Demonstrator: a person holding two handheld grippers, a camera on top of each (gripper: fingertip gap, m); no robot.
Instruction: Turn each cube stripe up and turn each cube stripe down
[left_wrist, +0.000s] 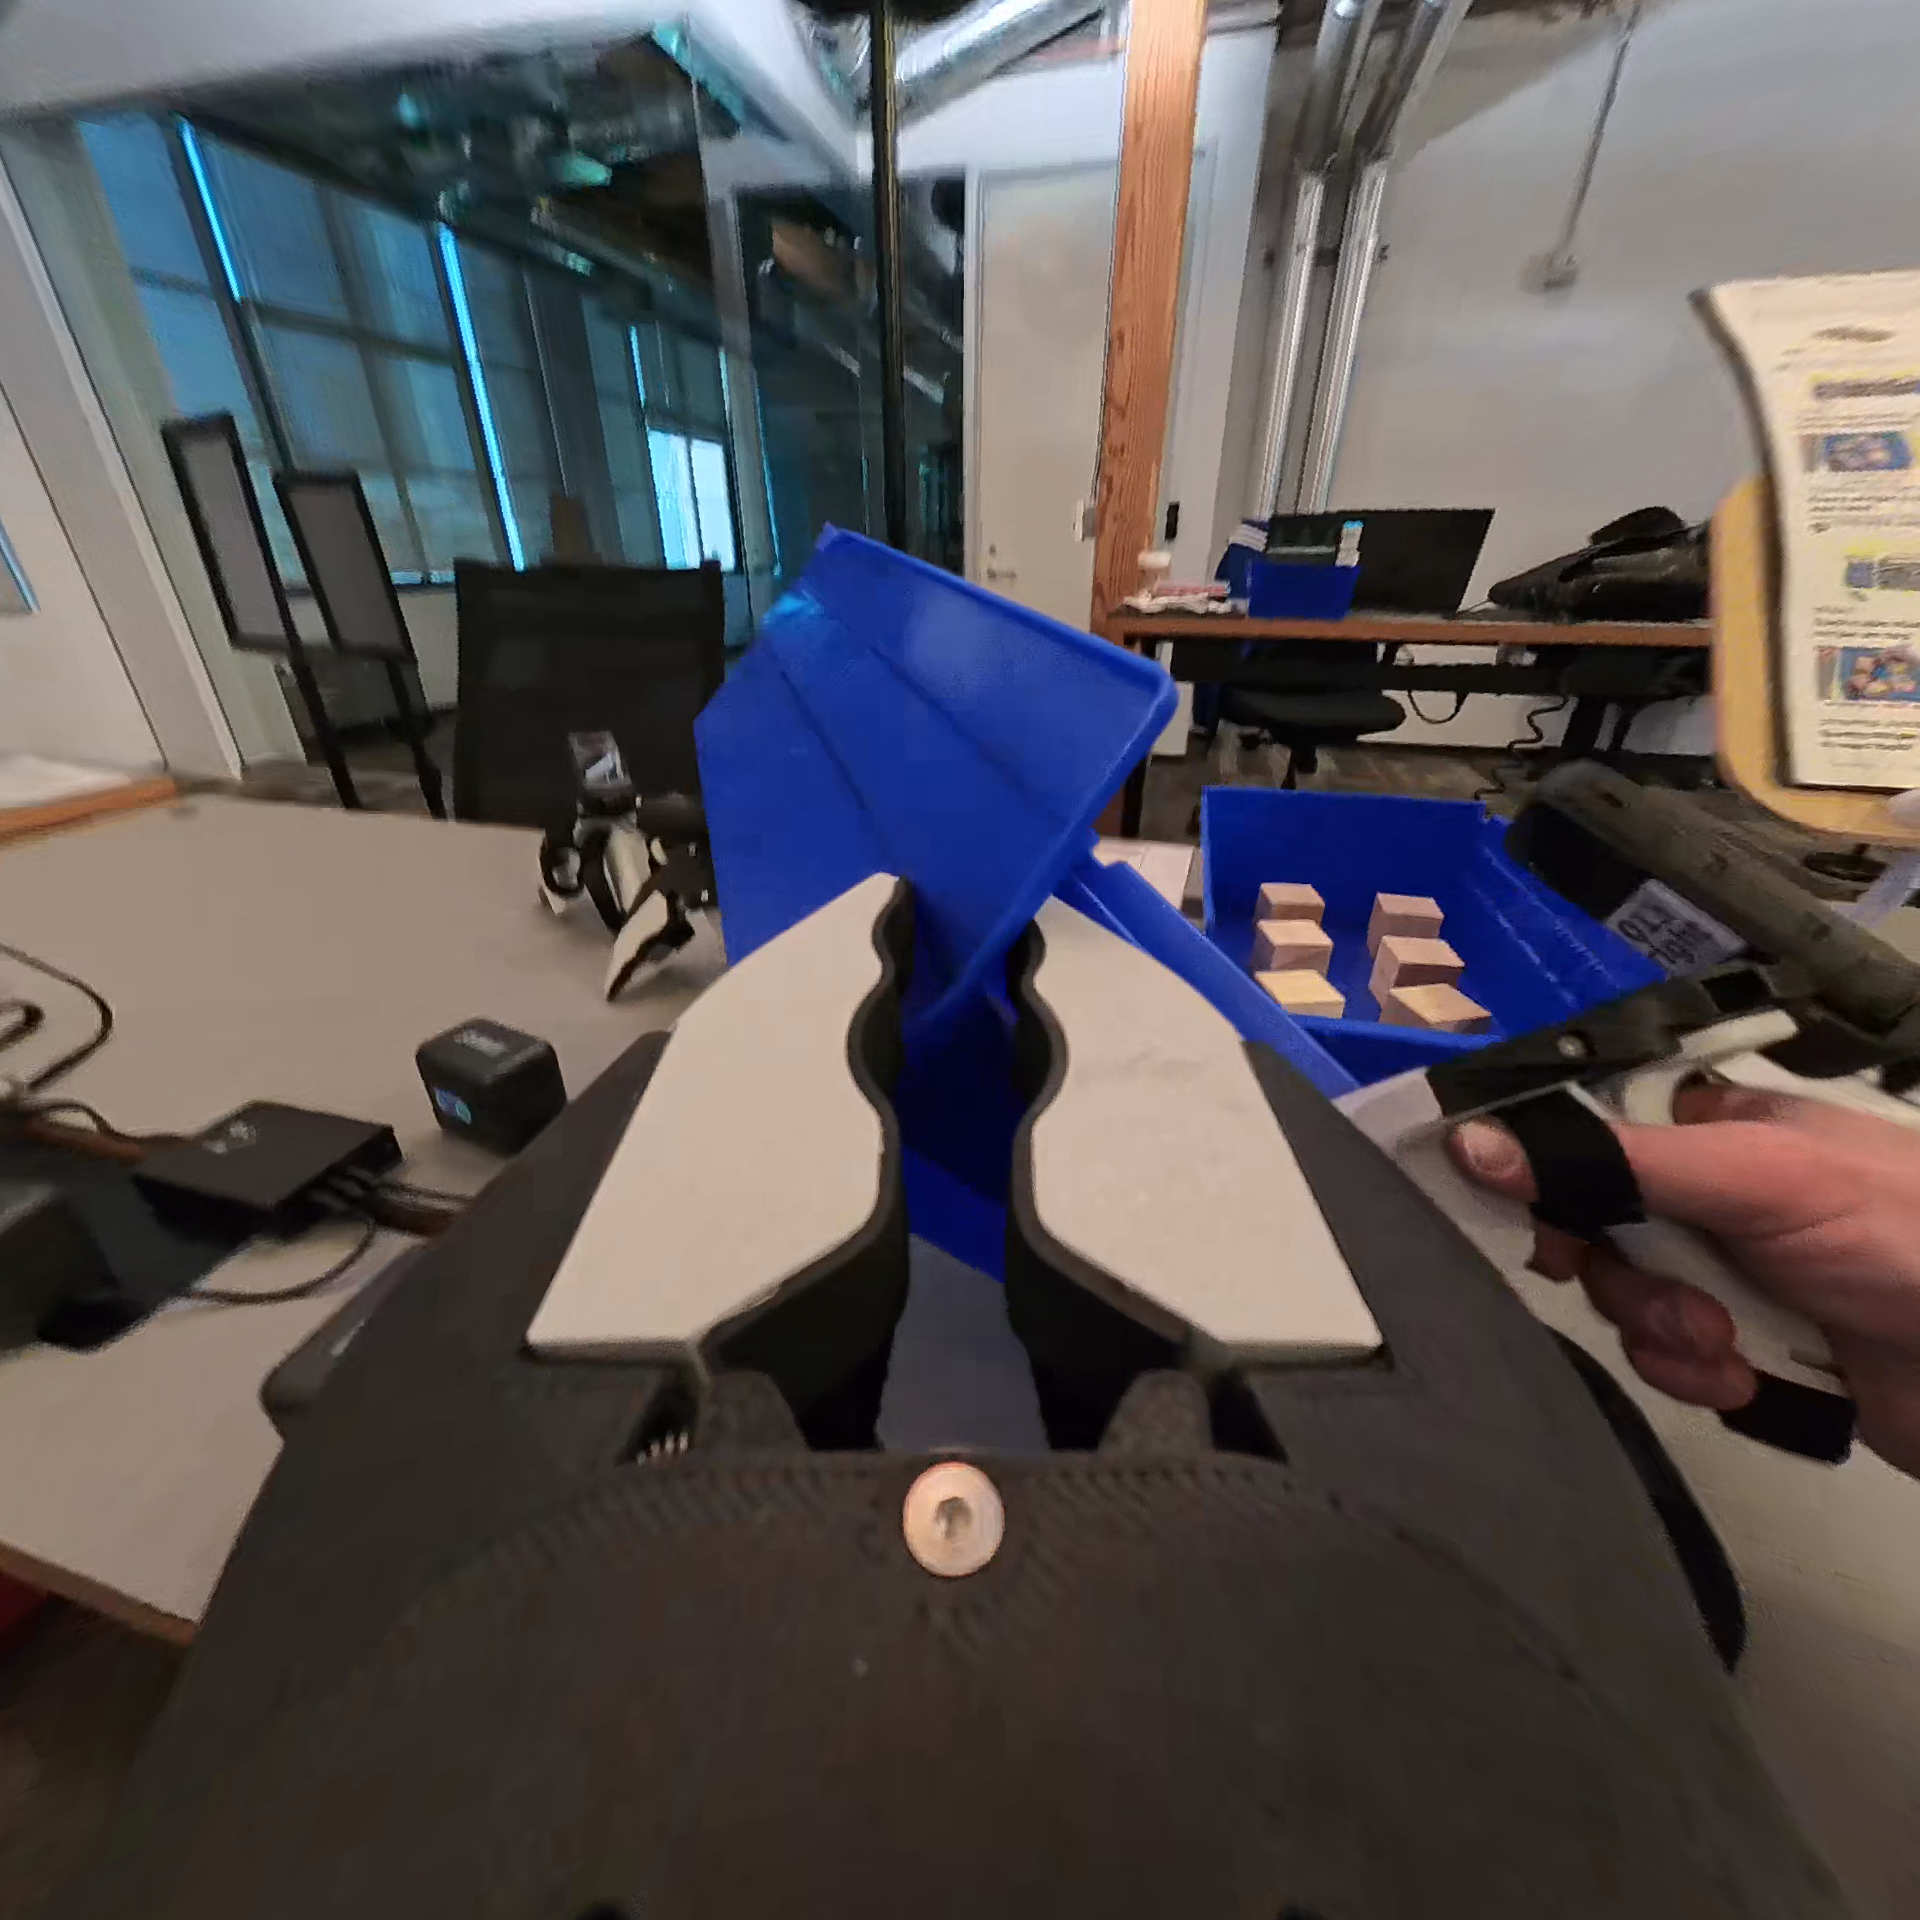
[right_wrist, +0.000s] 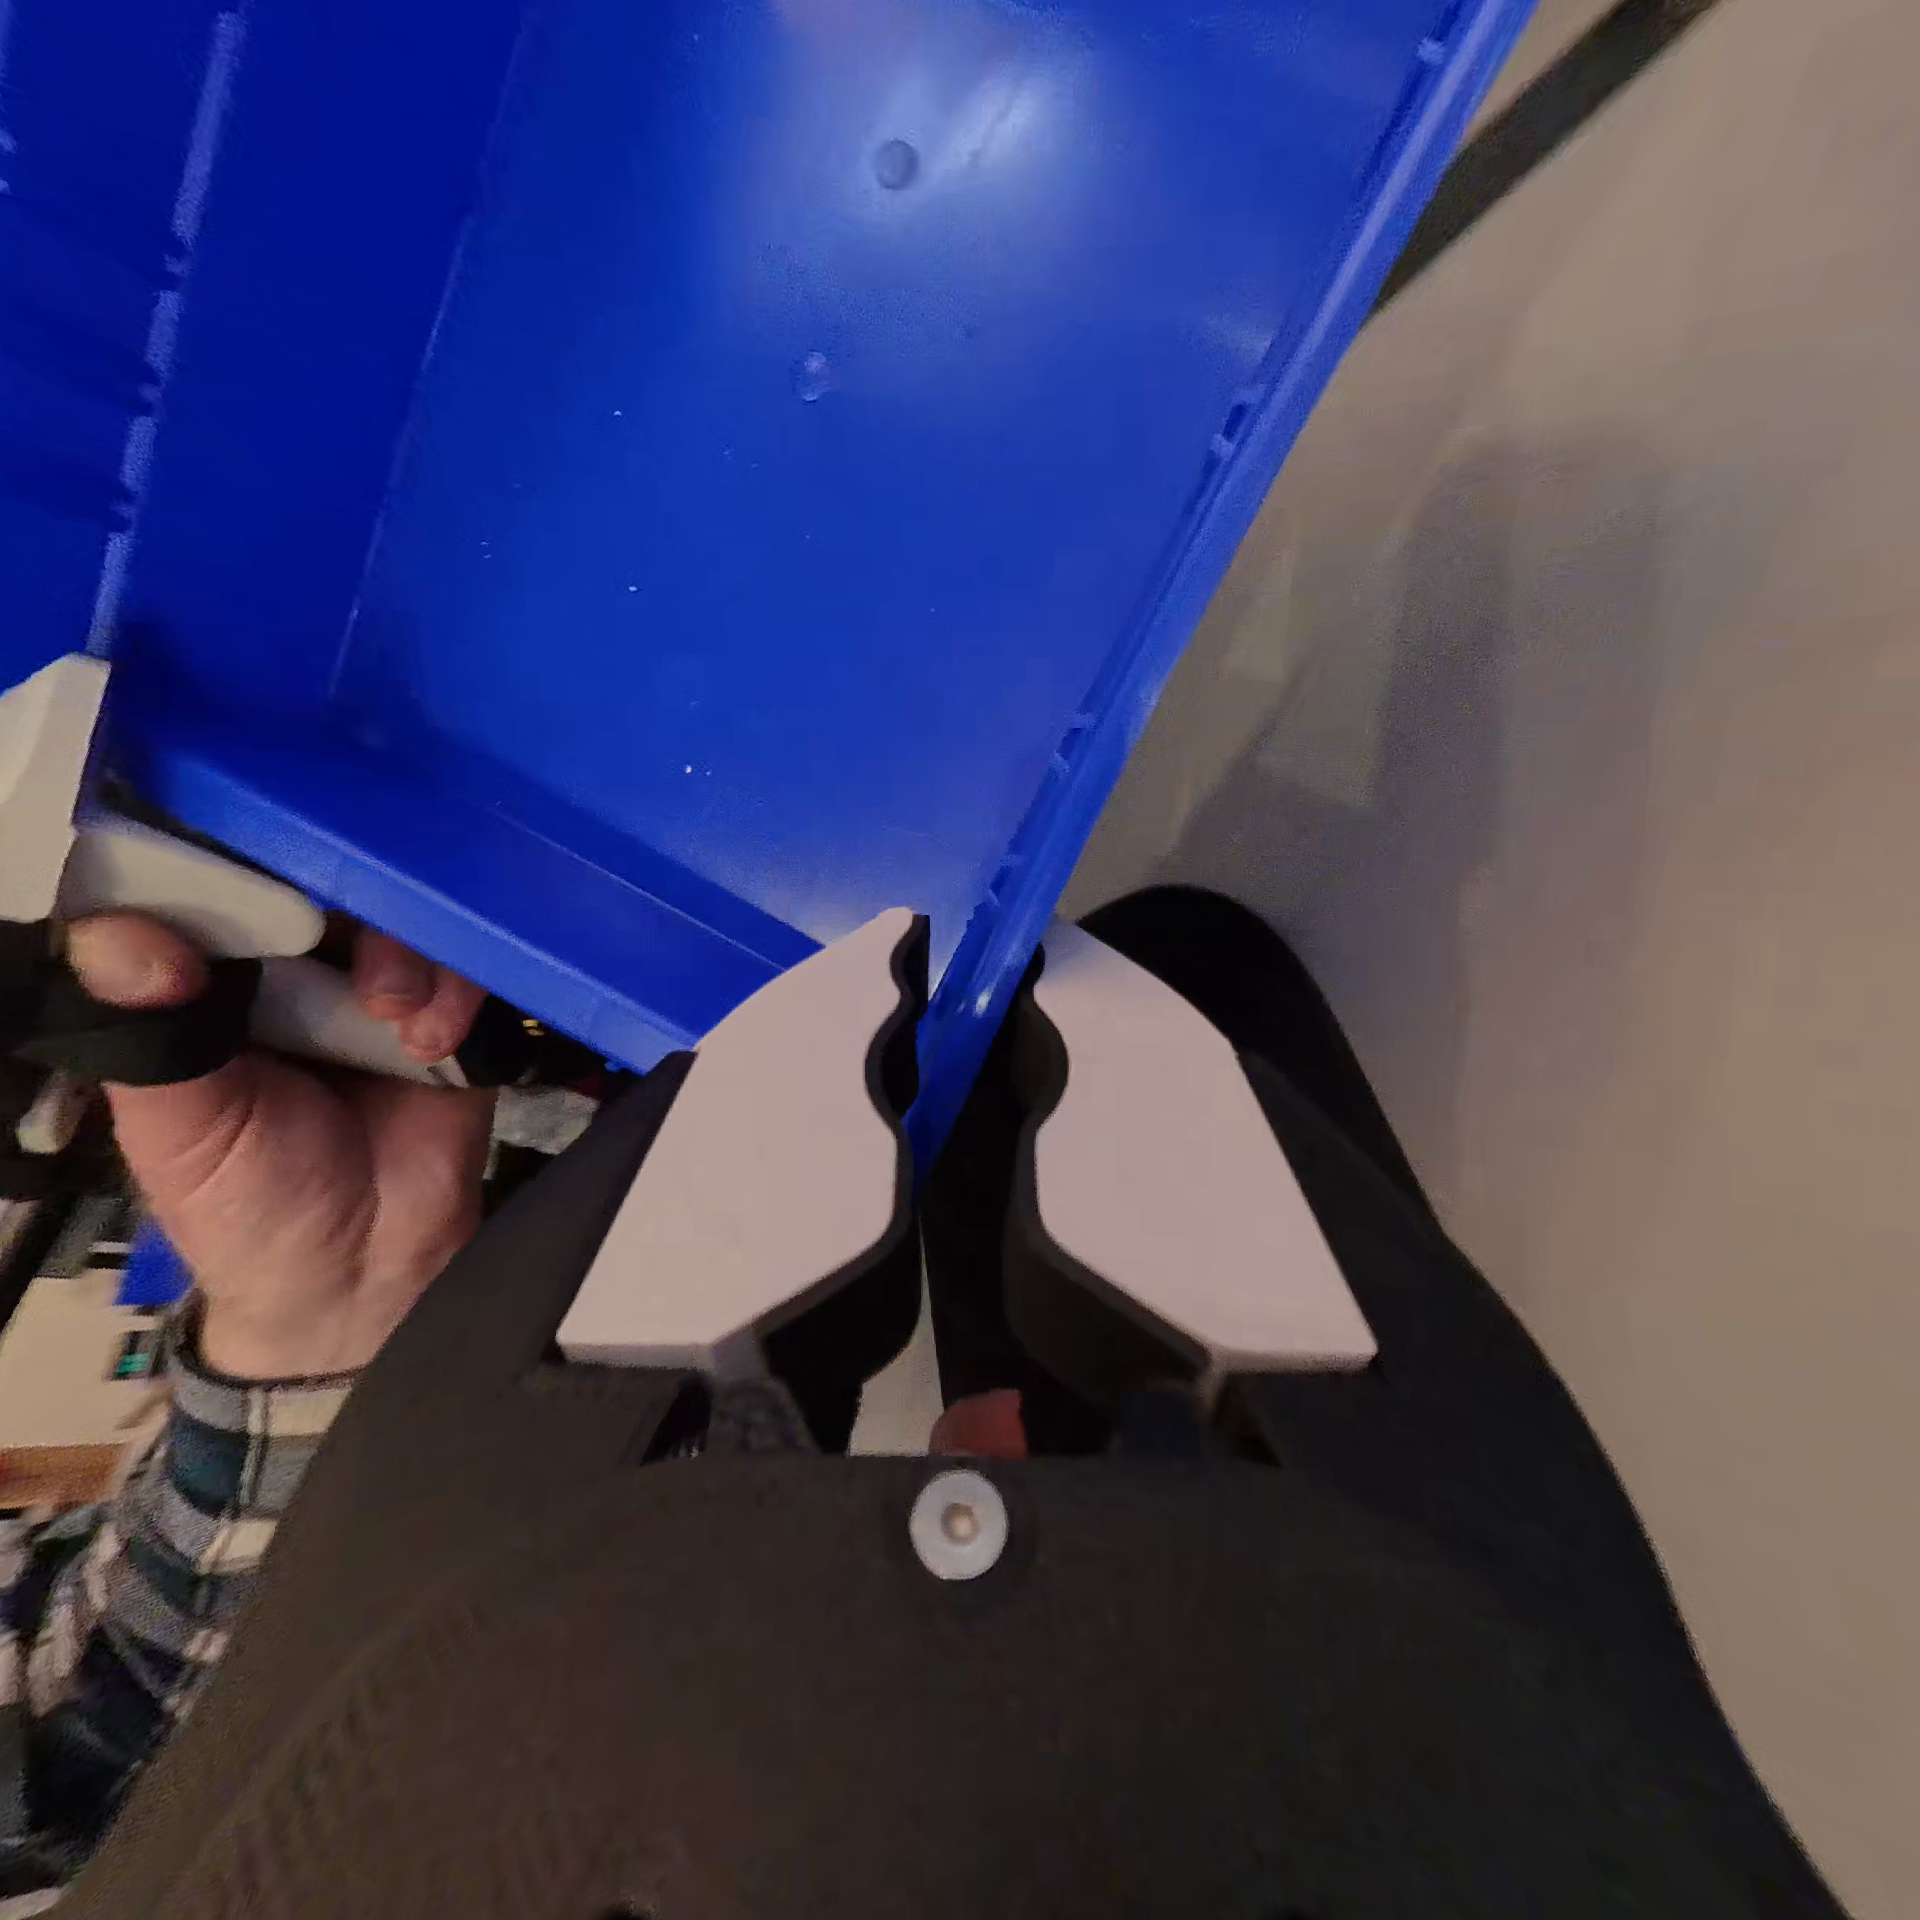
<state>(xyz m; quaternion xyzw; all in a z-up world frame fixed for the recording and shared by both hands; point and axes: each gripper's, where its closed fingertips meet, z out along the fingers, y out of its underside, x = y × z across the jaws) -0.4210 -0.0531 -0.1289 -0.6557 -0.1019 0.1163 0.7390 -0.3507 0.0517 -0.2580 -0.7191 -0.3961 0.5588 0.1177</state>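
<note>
A: What sits far left in the left wrist view?

B: A grey surface with a black box and its cables, then a small black cube-shaped device. Behind these, a spare gripper lies on its side.

A: And in the middle?

B: The left hand-held gripper is clamped on the rim of a blue bin, which is lifted and tilted steeply. Both pads press the blue wall.

A: Where are the cubes?

B: Right of that, six wooden cubes stand in two rows of three inside a second blue bin resting on the surface. I cannot tell which way their stripes face.

A: Farther right?

B: A hand grips the other tool's handle, with a printed sheet on a board above it.

A: The right wrist view?

B: At left, a hand and plaid sleeve. The tilted bin's inside fills the top. The right hand-held gripper is closed on its side rim, pads pressed to both faces. Pale surface lies to the right.
</note>
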